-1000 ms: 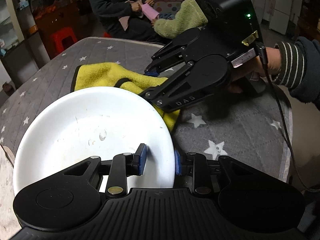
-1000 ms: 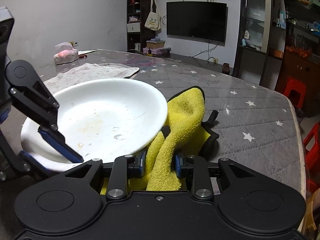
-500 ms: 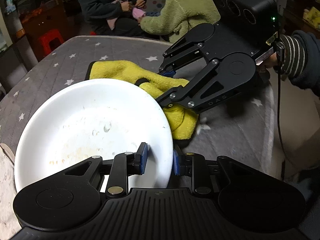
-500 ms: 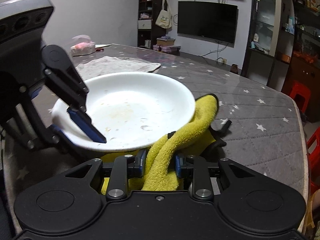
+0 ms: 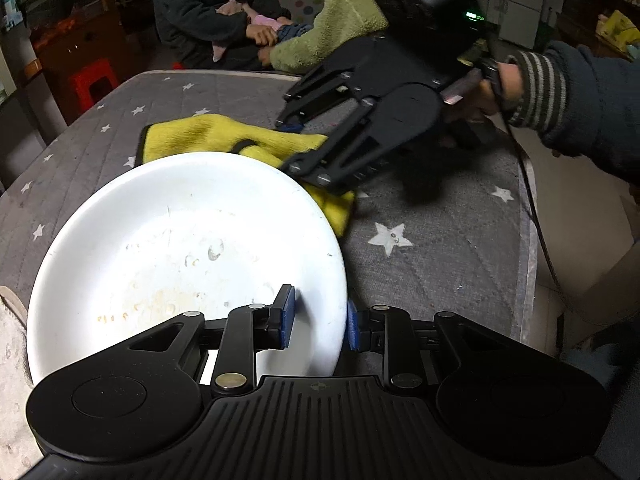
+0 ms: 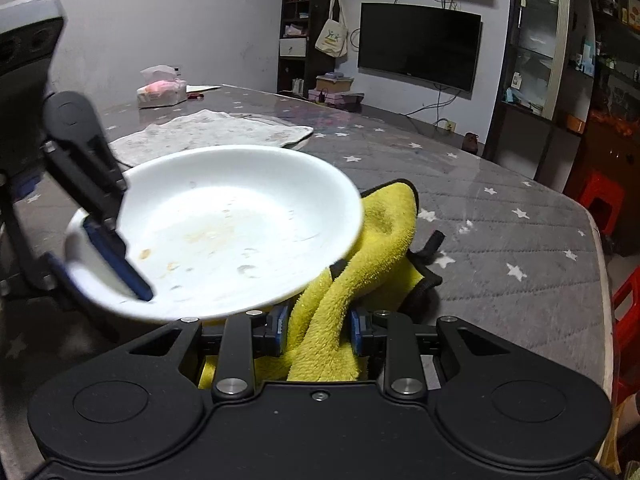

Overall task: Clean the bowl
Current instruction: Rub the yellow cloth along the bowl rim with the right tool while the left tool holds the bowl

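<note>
A white shallow bowl (image 5: 188,240) with dried food specks is held off the table; it also shows in the right wrist view (image 6: 236,224). My left gripper (image 5: 320,322) is shut on the bowl's rim, one pad inside and one outside; it appears at the left in the right wrist view (image 6: 102,256). My right gripper (image 6: 318,330) is shut on a yellow cloth (image 6: 360,256), which trails under the bowl's far edge. In the left wrist view the cloth (image 5: 208,138) lies behind the bowl, with the right gripper (image 5: 304,148) on it.
A grey star-patterned table cover (image 5: 440,232) lies under everything. A soiled white cloth (image 6: 208,136) and a tissue pack (image 6: 160,90) sit farther along the table. Two seated people (image 5: 240,20) are beyond the far edge. A red stool (image 6: 600,204) stands beside the table.
The bowl has risen and tilted in the left gripper. The right gripper with the yellow cloth has shifted under the bowl's edge.
</note>
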Tool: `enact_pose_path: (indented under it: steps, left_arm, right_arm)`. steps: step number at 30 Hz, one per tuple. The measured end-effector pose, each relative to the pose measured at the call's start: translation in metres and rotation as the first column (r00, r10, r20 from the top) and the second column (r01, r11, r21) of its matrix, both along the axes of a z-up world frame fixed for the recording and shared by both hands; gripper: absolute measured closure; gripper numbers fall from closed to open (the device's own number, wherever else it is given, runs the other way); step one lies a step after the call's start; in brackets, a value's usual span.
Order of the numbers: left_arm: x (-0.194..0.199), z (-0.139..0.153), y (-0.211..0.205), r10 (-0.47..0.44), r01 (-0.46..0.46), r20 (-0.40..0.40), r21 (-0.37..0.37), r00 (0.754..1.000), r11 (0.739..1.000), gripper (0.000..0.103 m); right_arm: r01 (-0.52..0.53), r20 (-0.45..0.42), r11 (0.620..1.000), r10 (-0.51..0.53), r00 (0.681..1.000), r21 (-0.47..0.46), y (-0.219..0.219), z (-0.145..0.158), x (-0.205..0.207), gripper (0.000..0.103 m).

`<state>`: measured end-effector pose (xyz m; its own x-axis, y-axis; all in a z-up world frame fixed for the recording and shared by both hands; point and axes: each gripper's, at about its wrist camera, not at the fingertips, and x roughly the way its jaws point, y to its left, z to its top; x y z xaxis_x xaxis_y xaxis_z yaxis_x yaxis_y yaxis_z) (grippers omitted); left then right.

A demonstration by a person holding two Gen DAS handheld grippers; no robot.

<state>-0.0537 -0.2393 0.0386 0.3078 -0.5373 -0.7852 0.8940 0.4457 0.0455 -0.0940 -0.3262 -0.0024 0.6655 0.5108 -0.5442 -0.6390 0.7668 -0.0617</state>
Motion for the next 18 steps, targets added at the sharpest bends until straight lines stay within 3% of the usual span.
enact_pose_path:
  steps: [6, 18]
  left_arm:
    - [-0.007, 0.007, -0.003, 0.047, -0.047, -0.008, -0.006, 0.999, 0.999, 0.075]
    - [0.002, 0.004, -0.029, 0.075, -0.075, 0.026, -0.007, 0.997, 0.997, 0.073]
  right_arm:
    - [0.022, -0.005, 0.999, -0.022, 1.0, 0.035, -0.007, -0.001, 0.015, 0.073]
    - [0.021, -0.003, 0.999, -0.02, 1.0, 0.033, -0.003, -0.002, -0.014, 0.073]
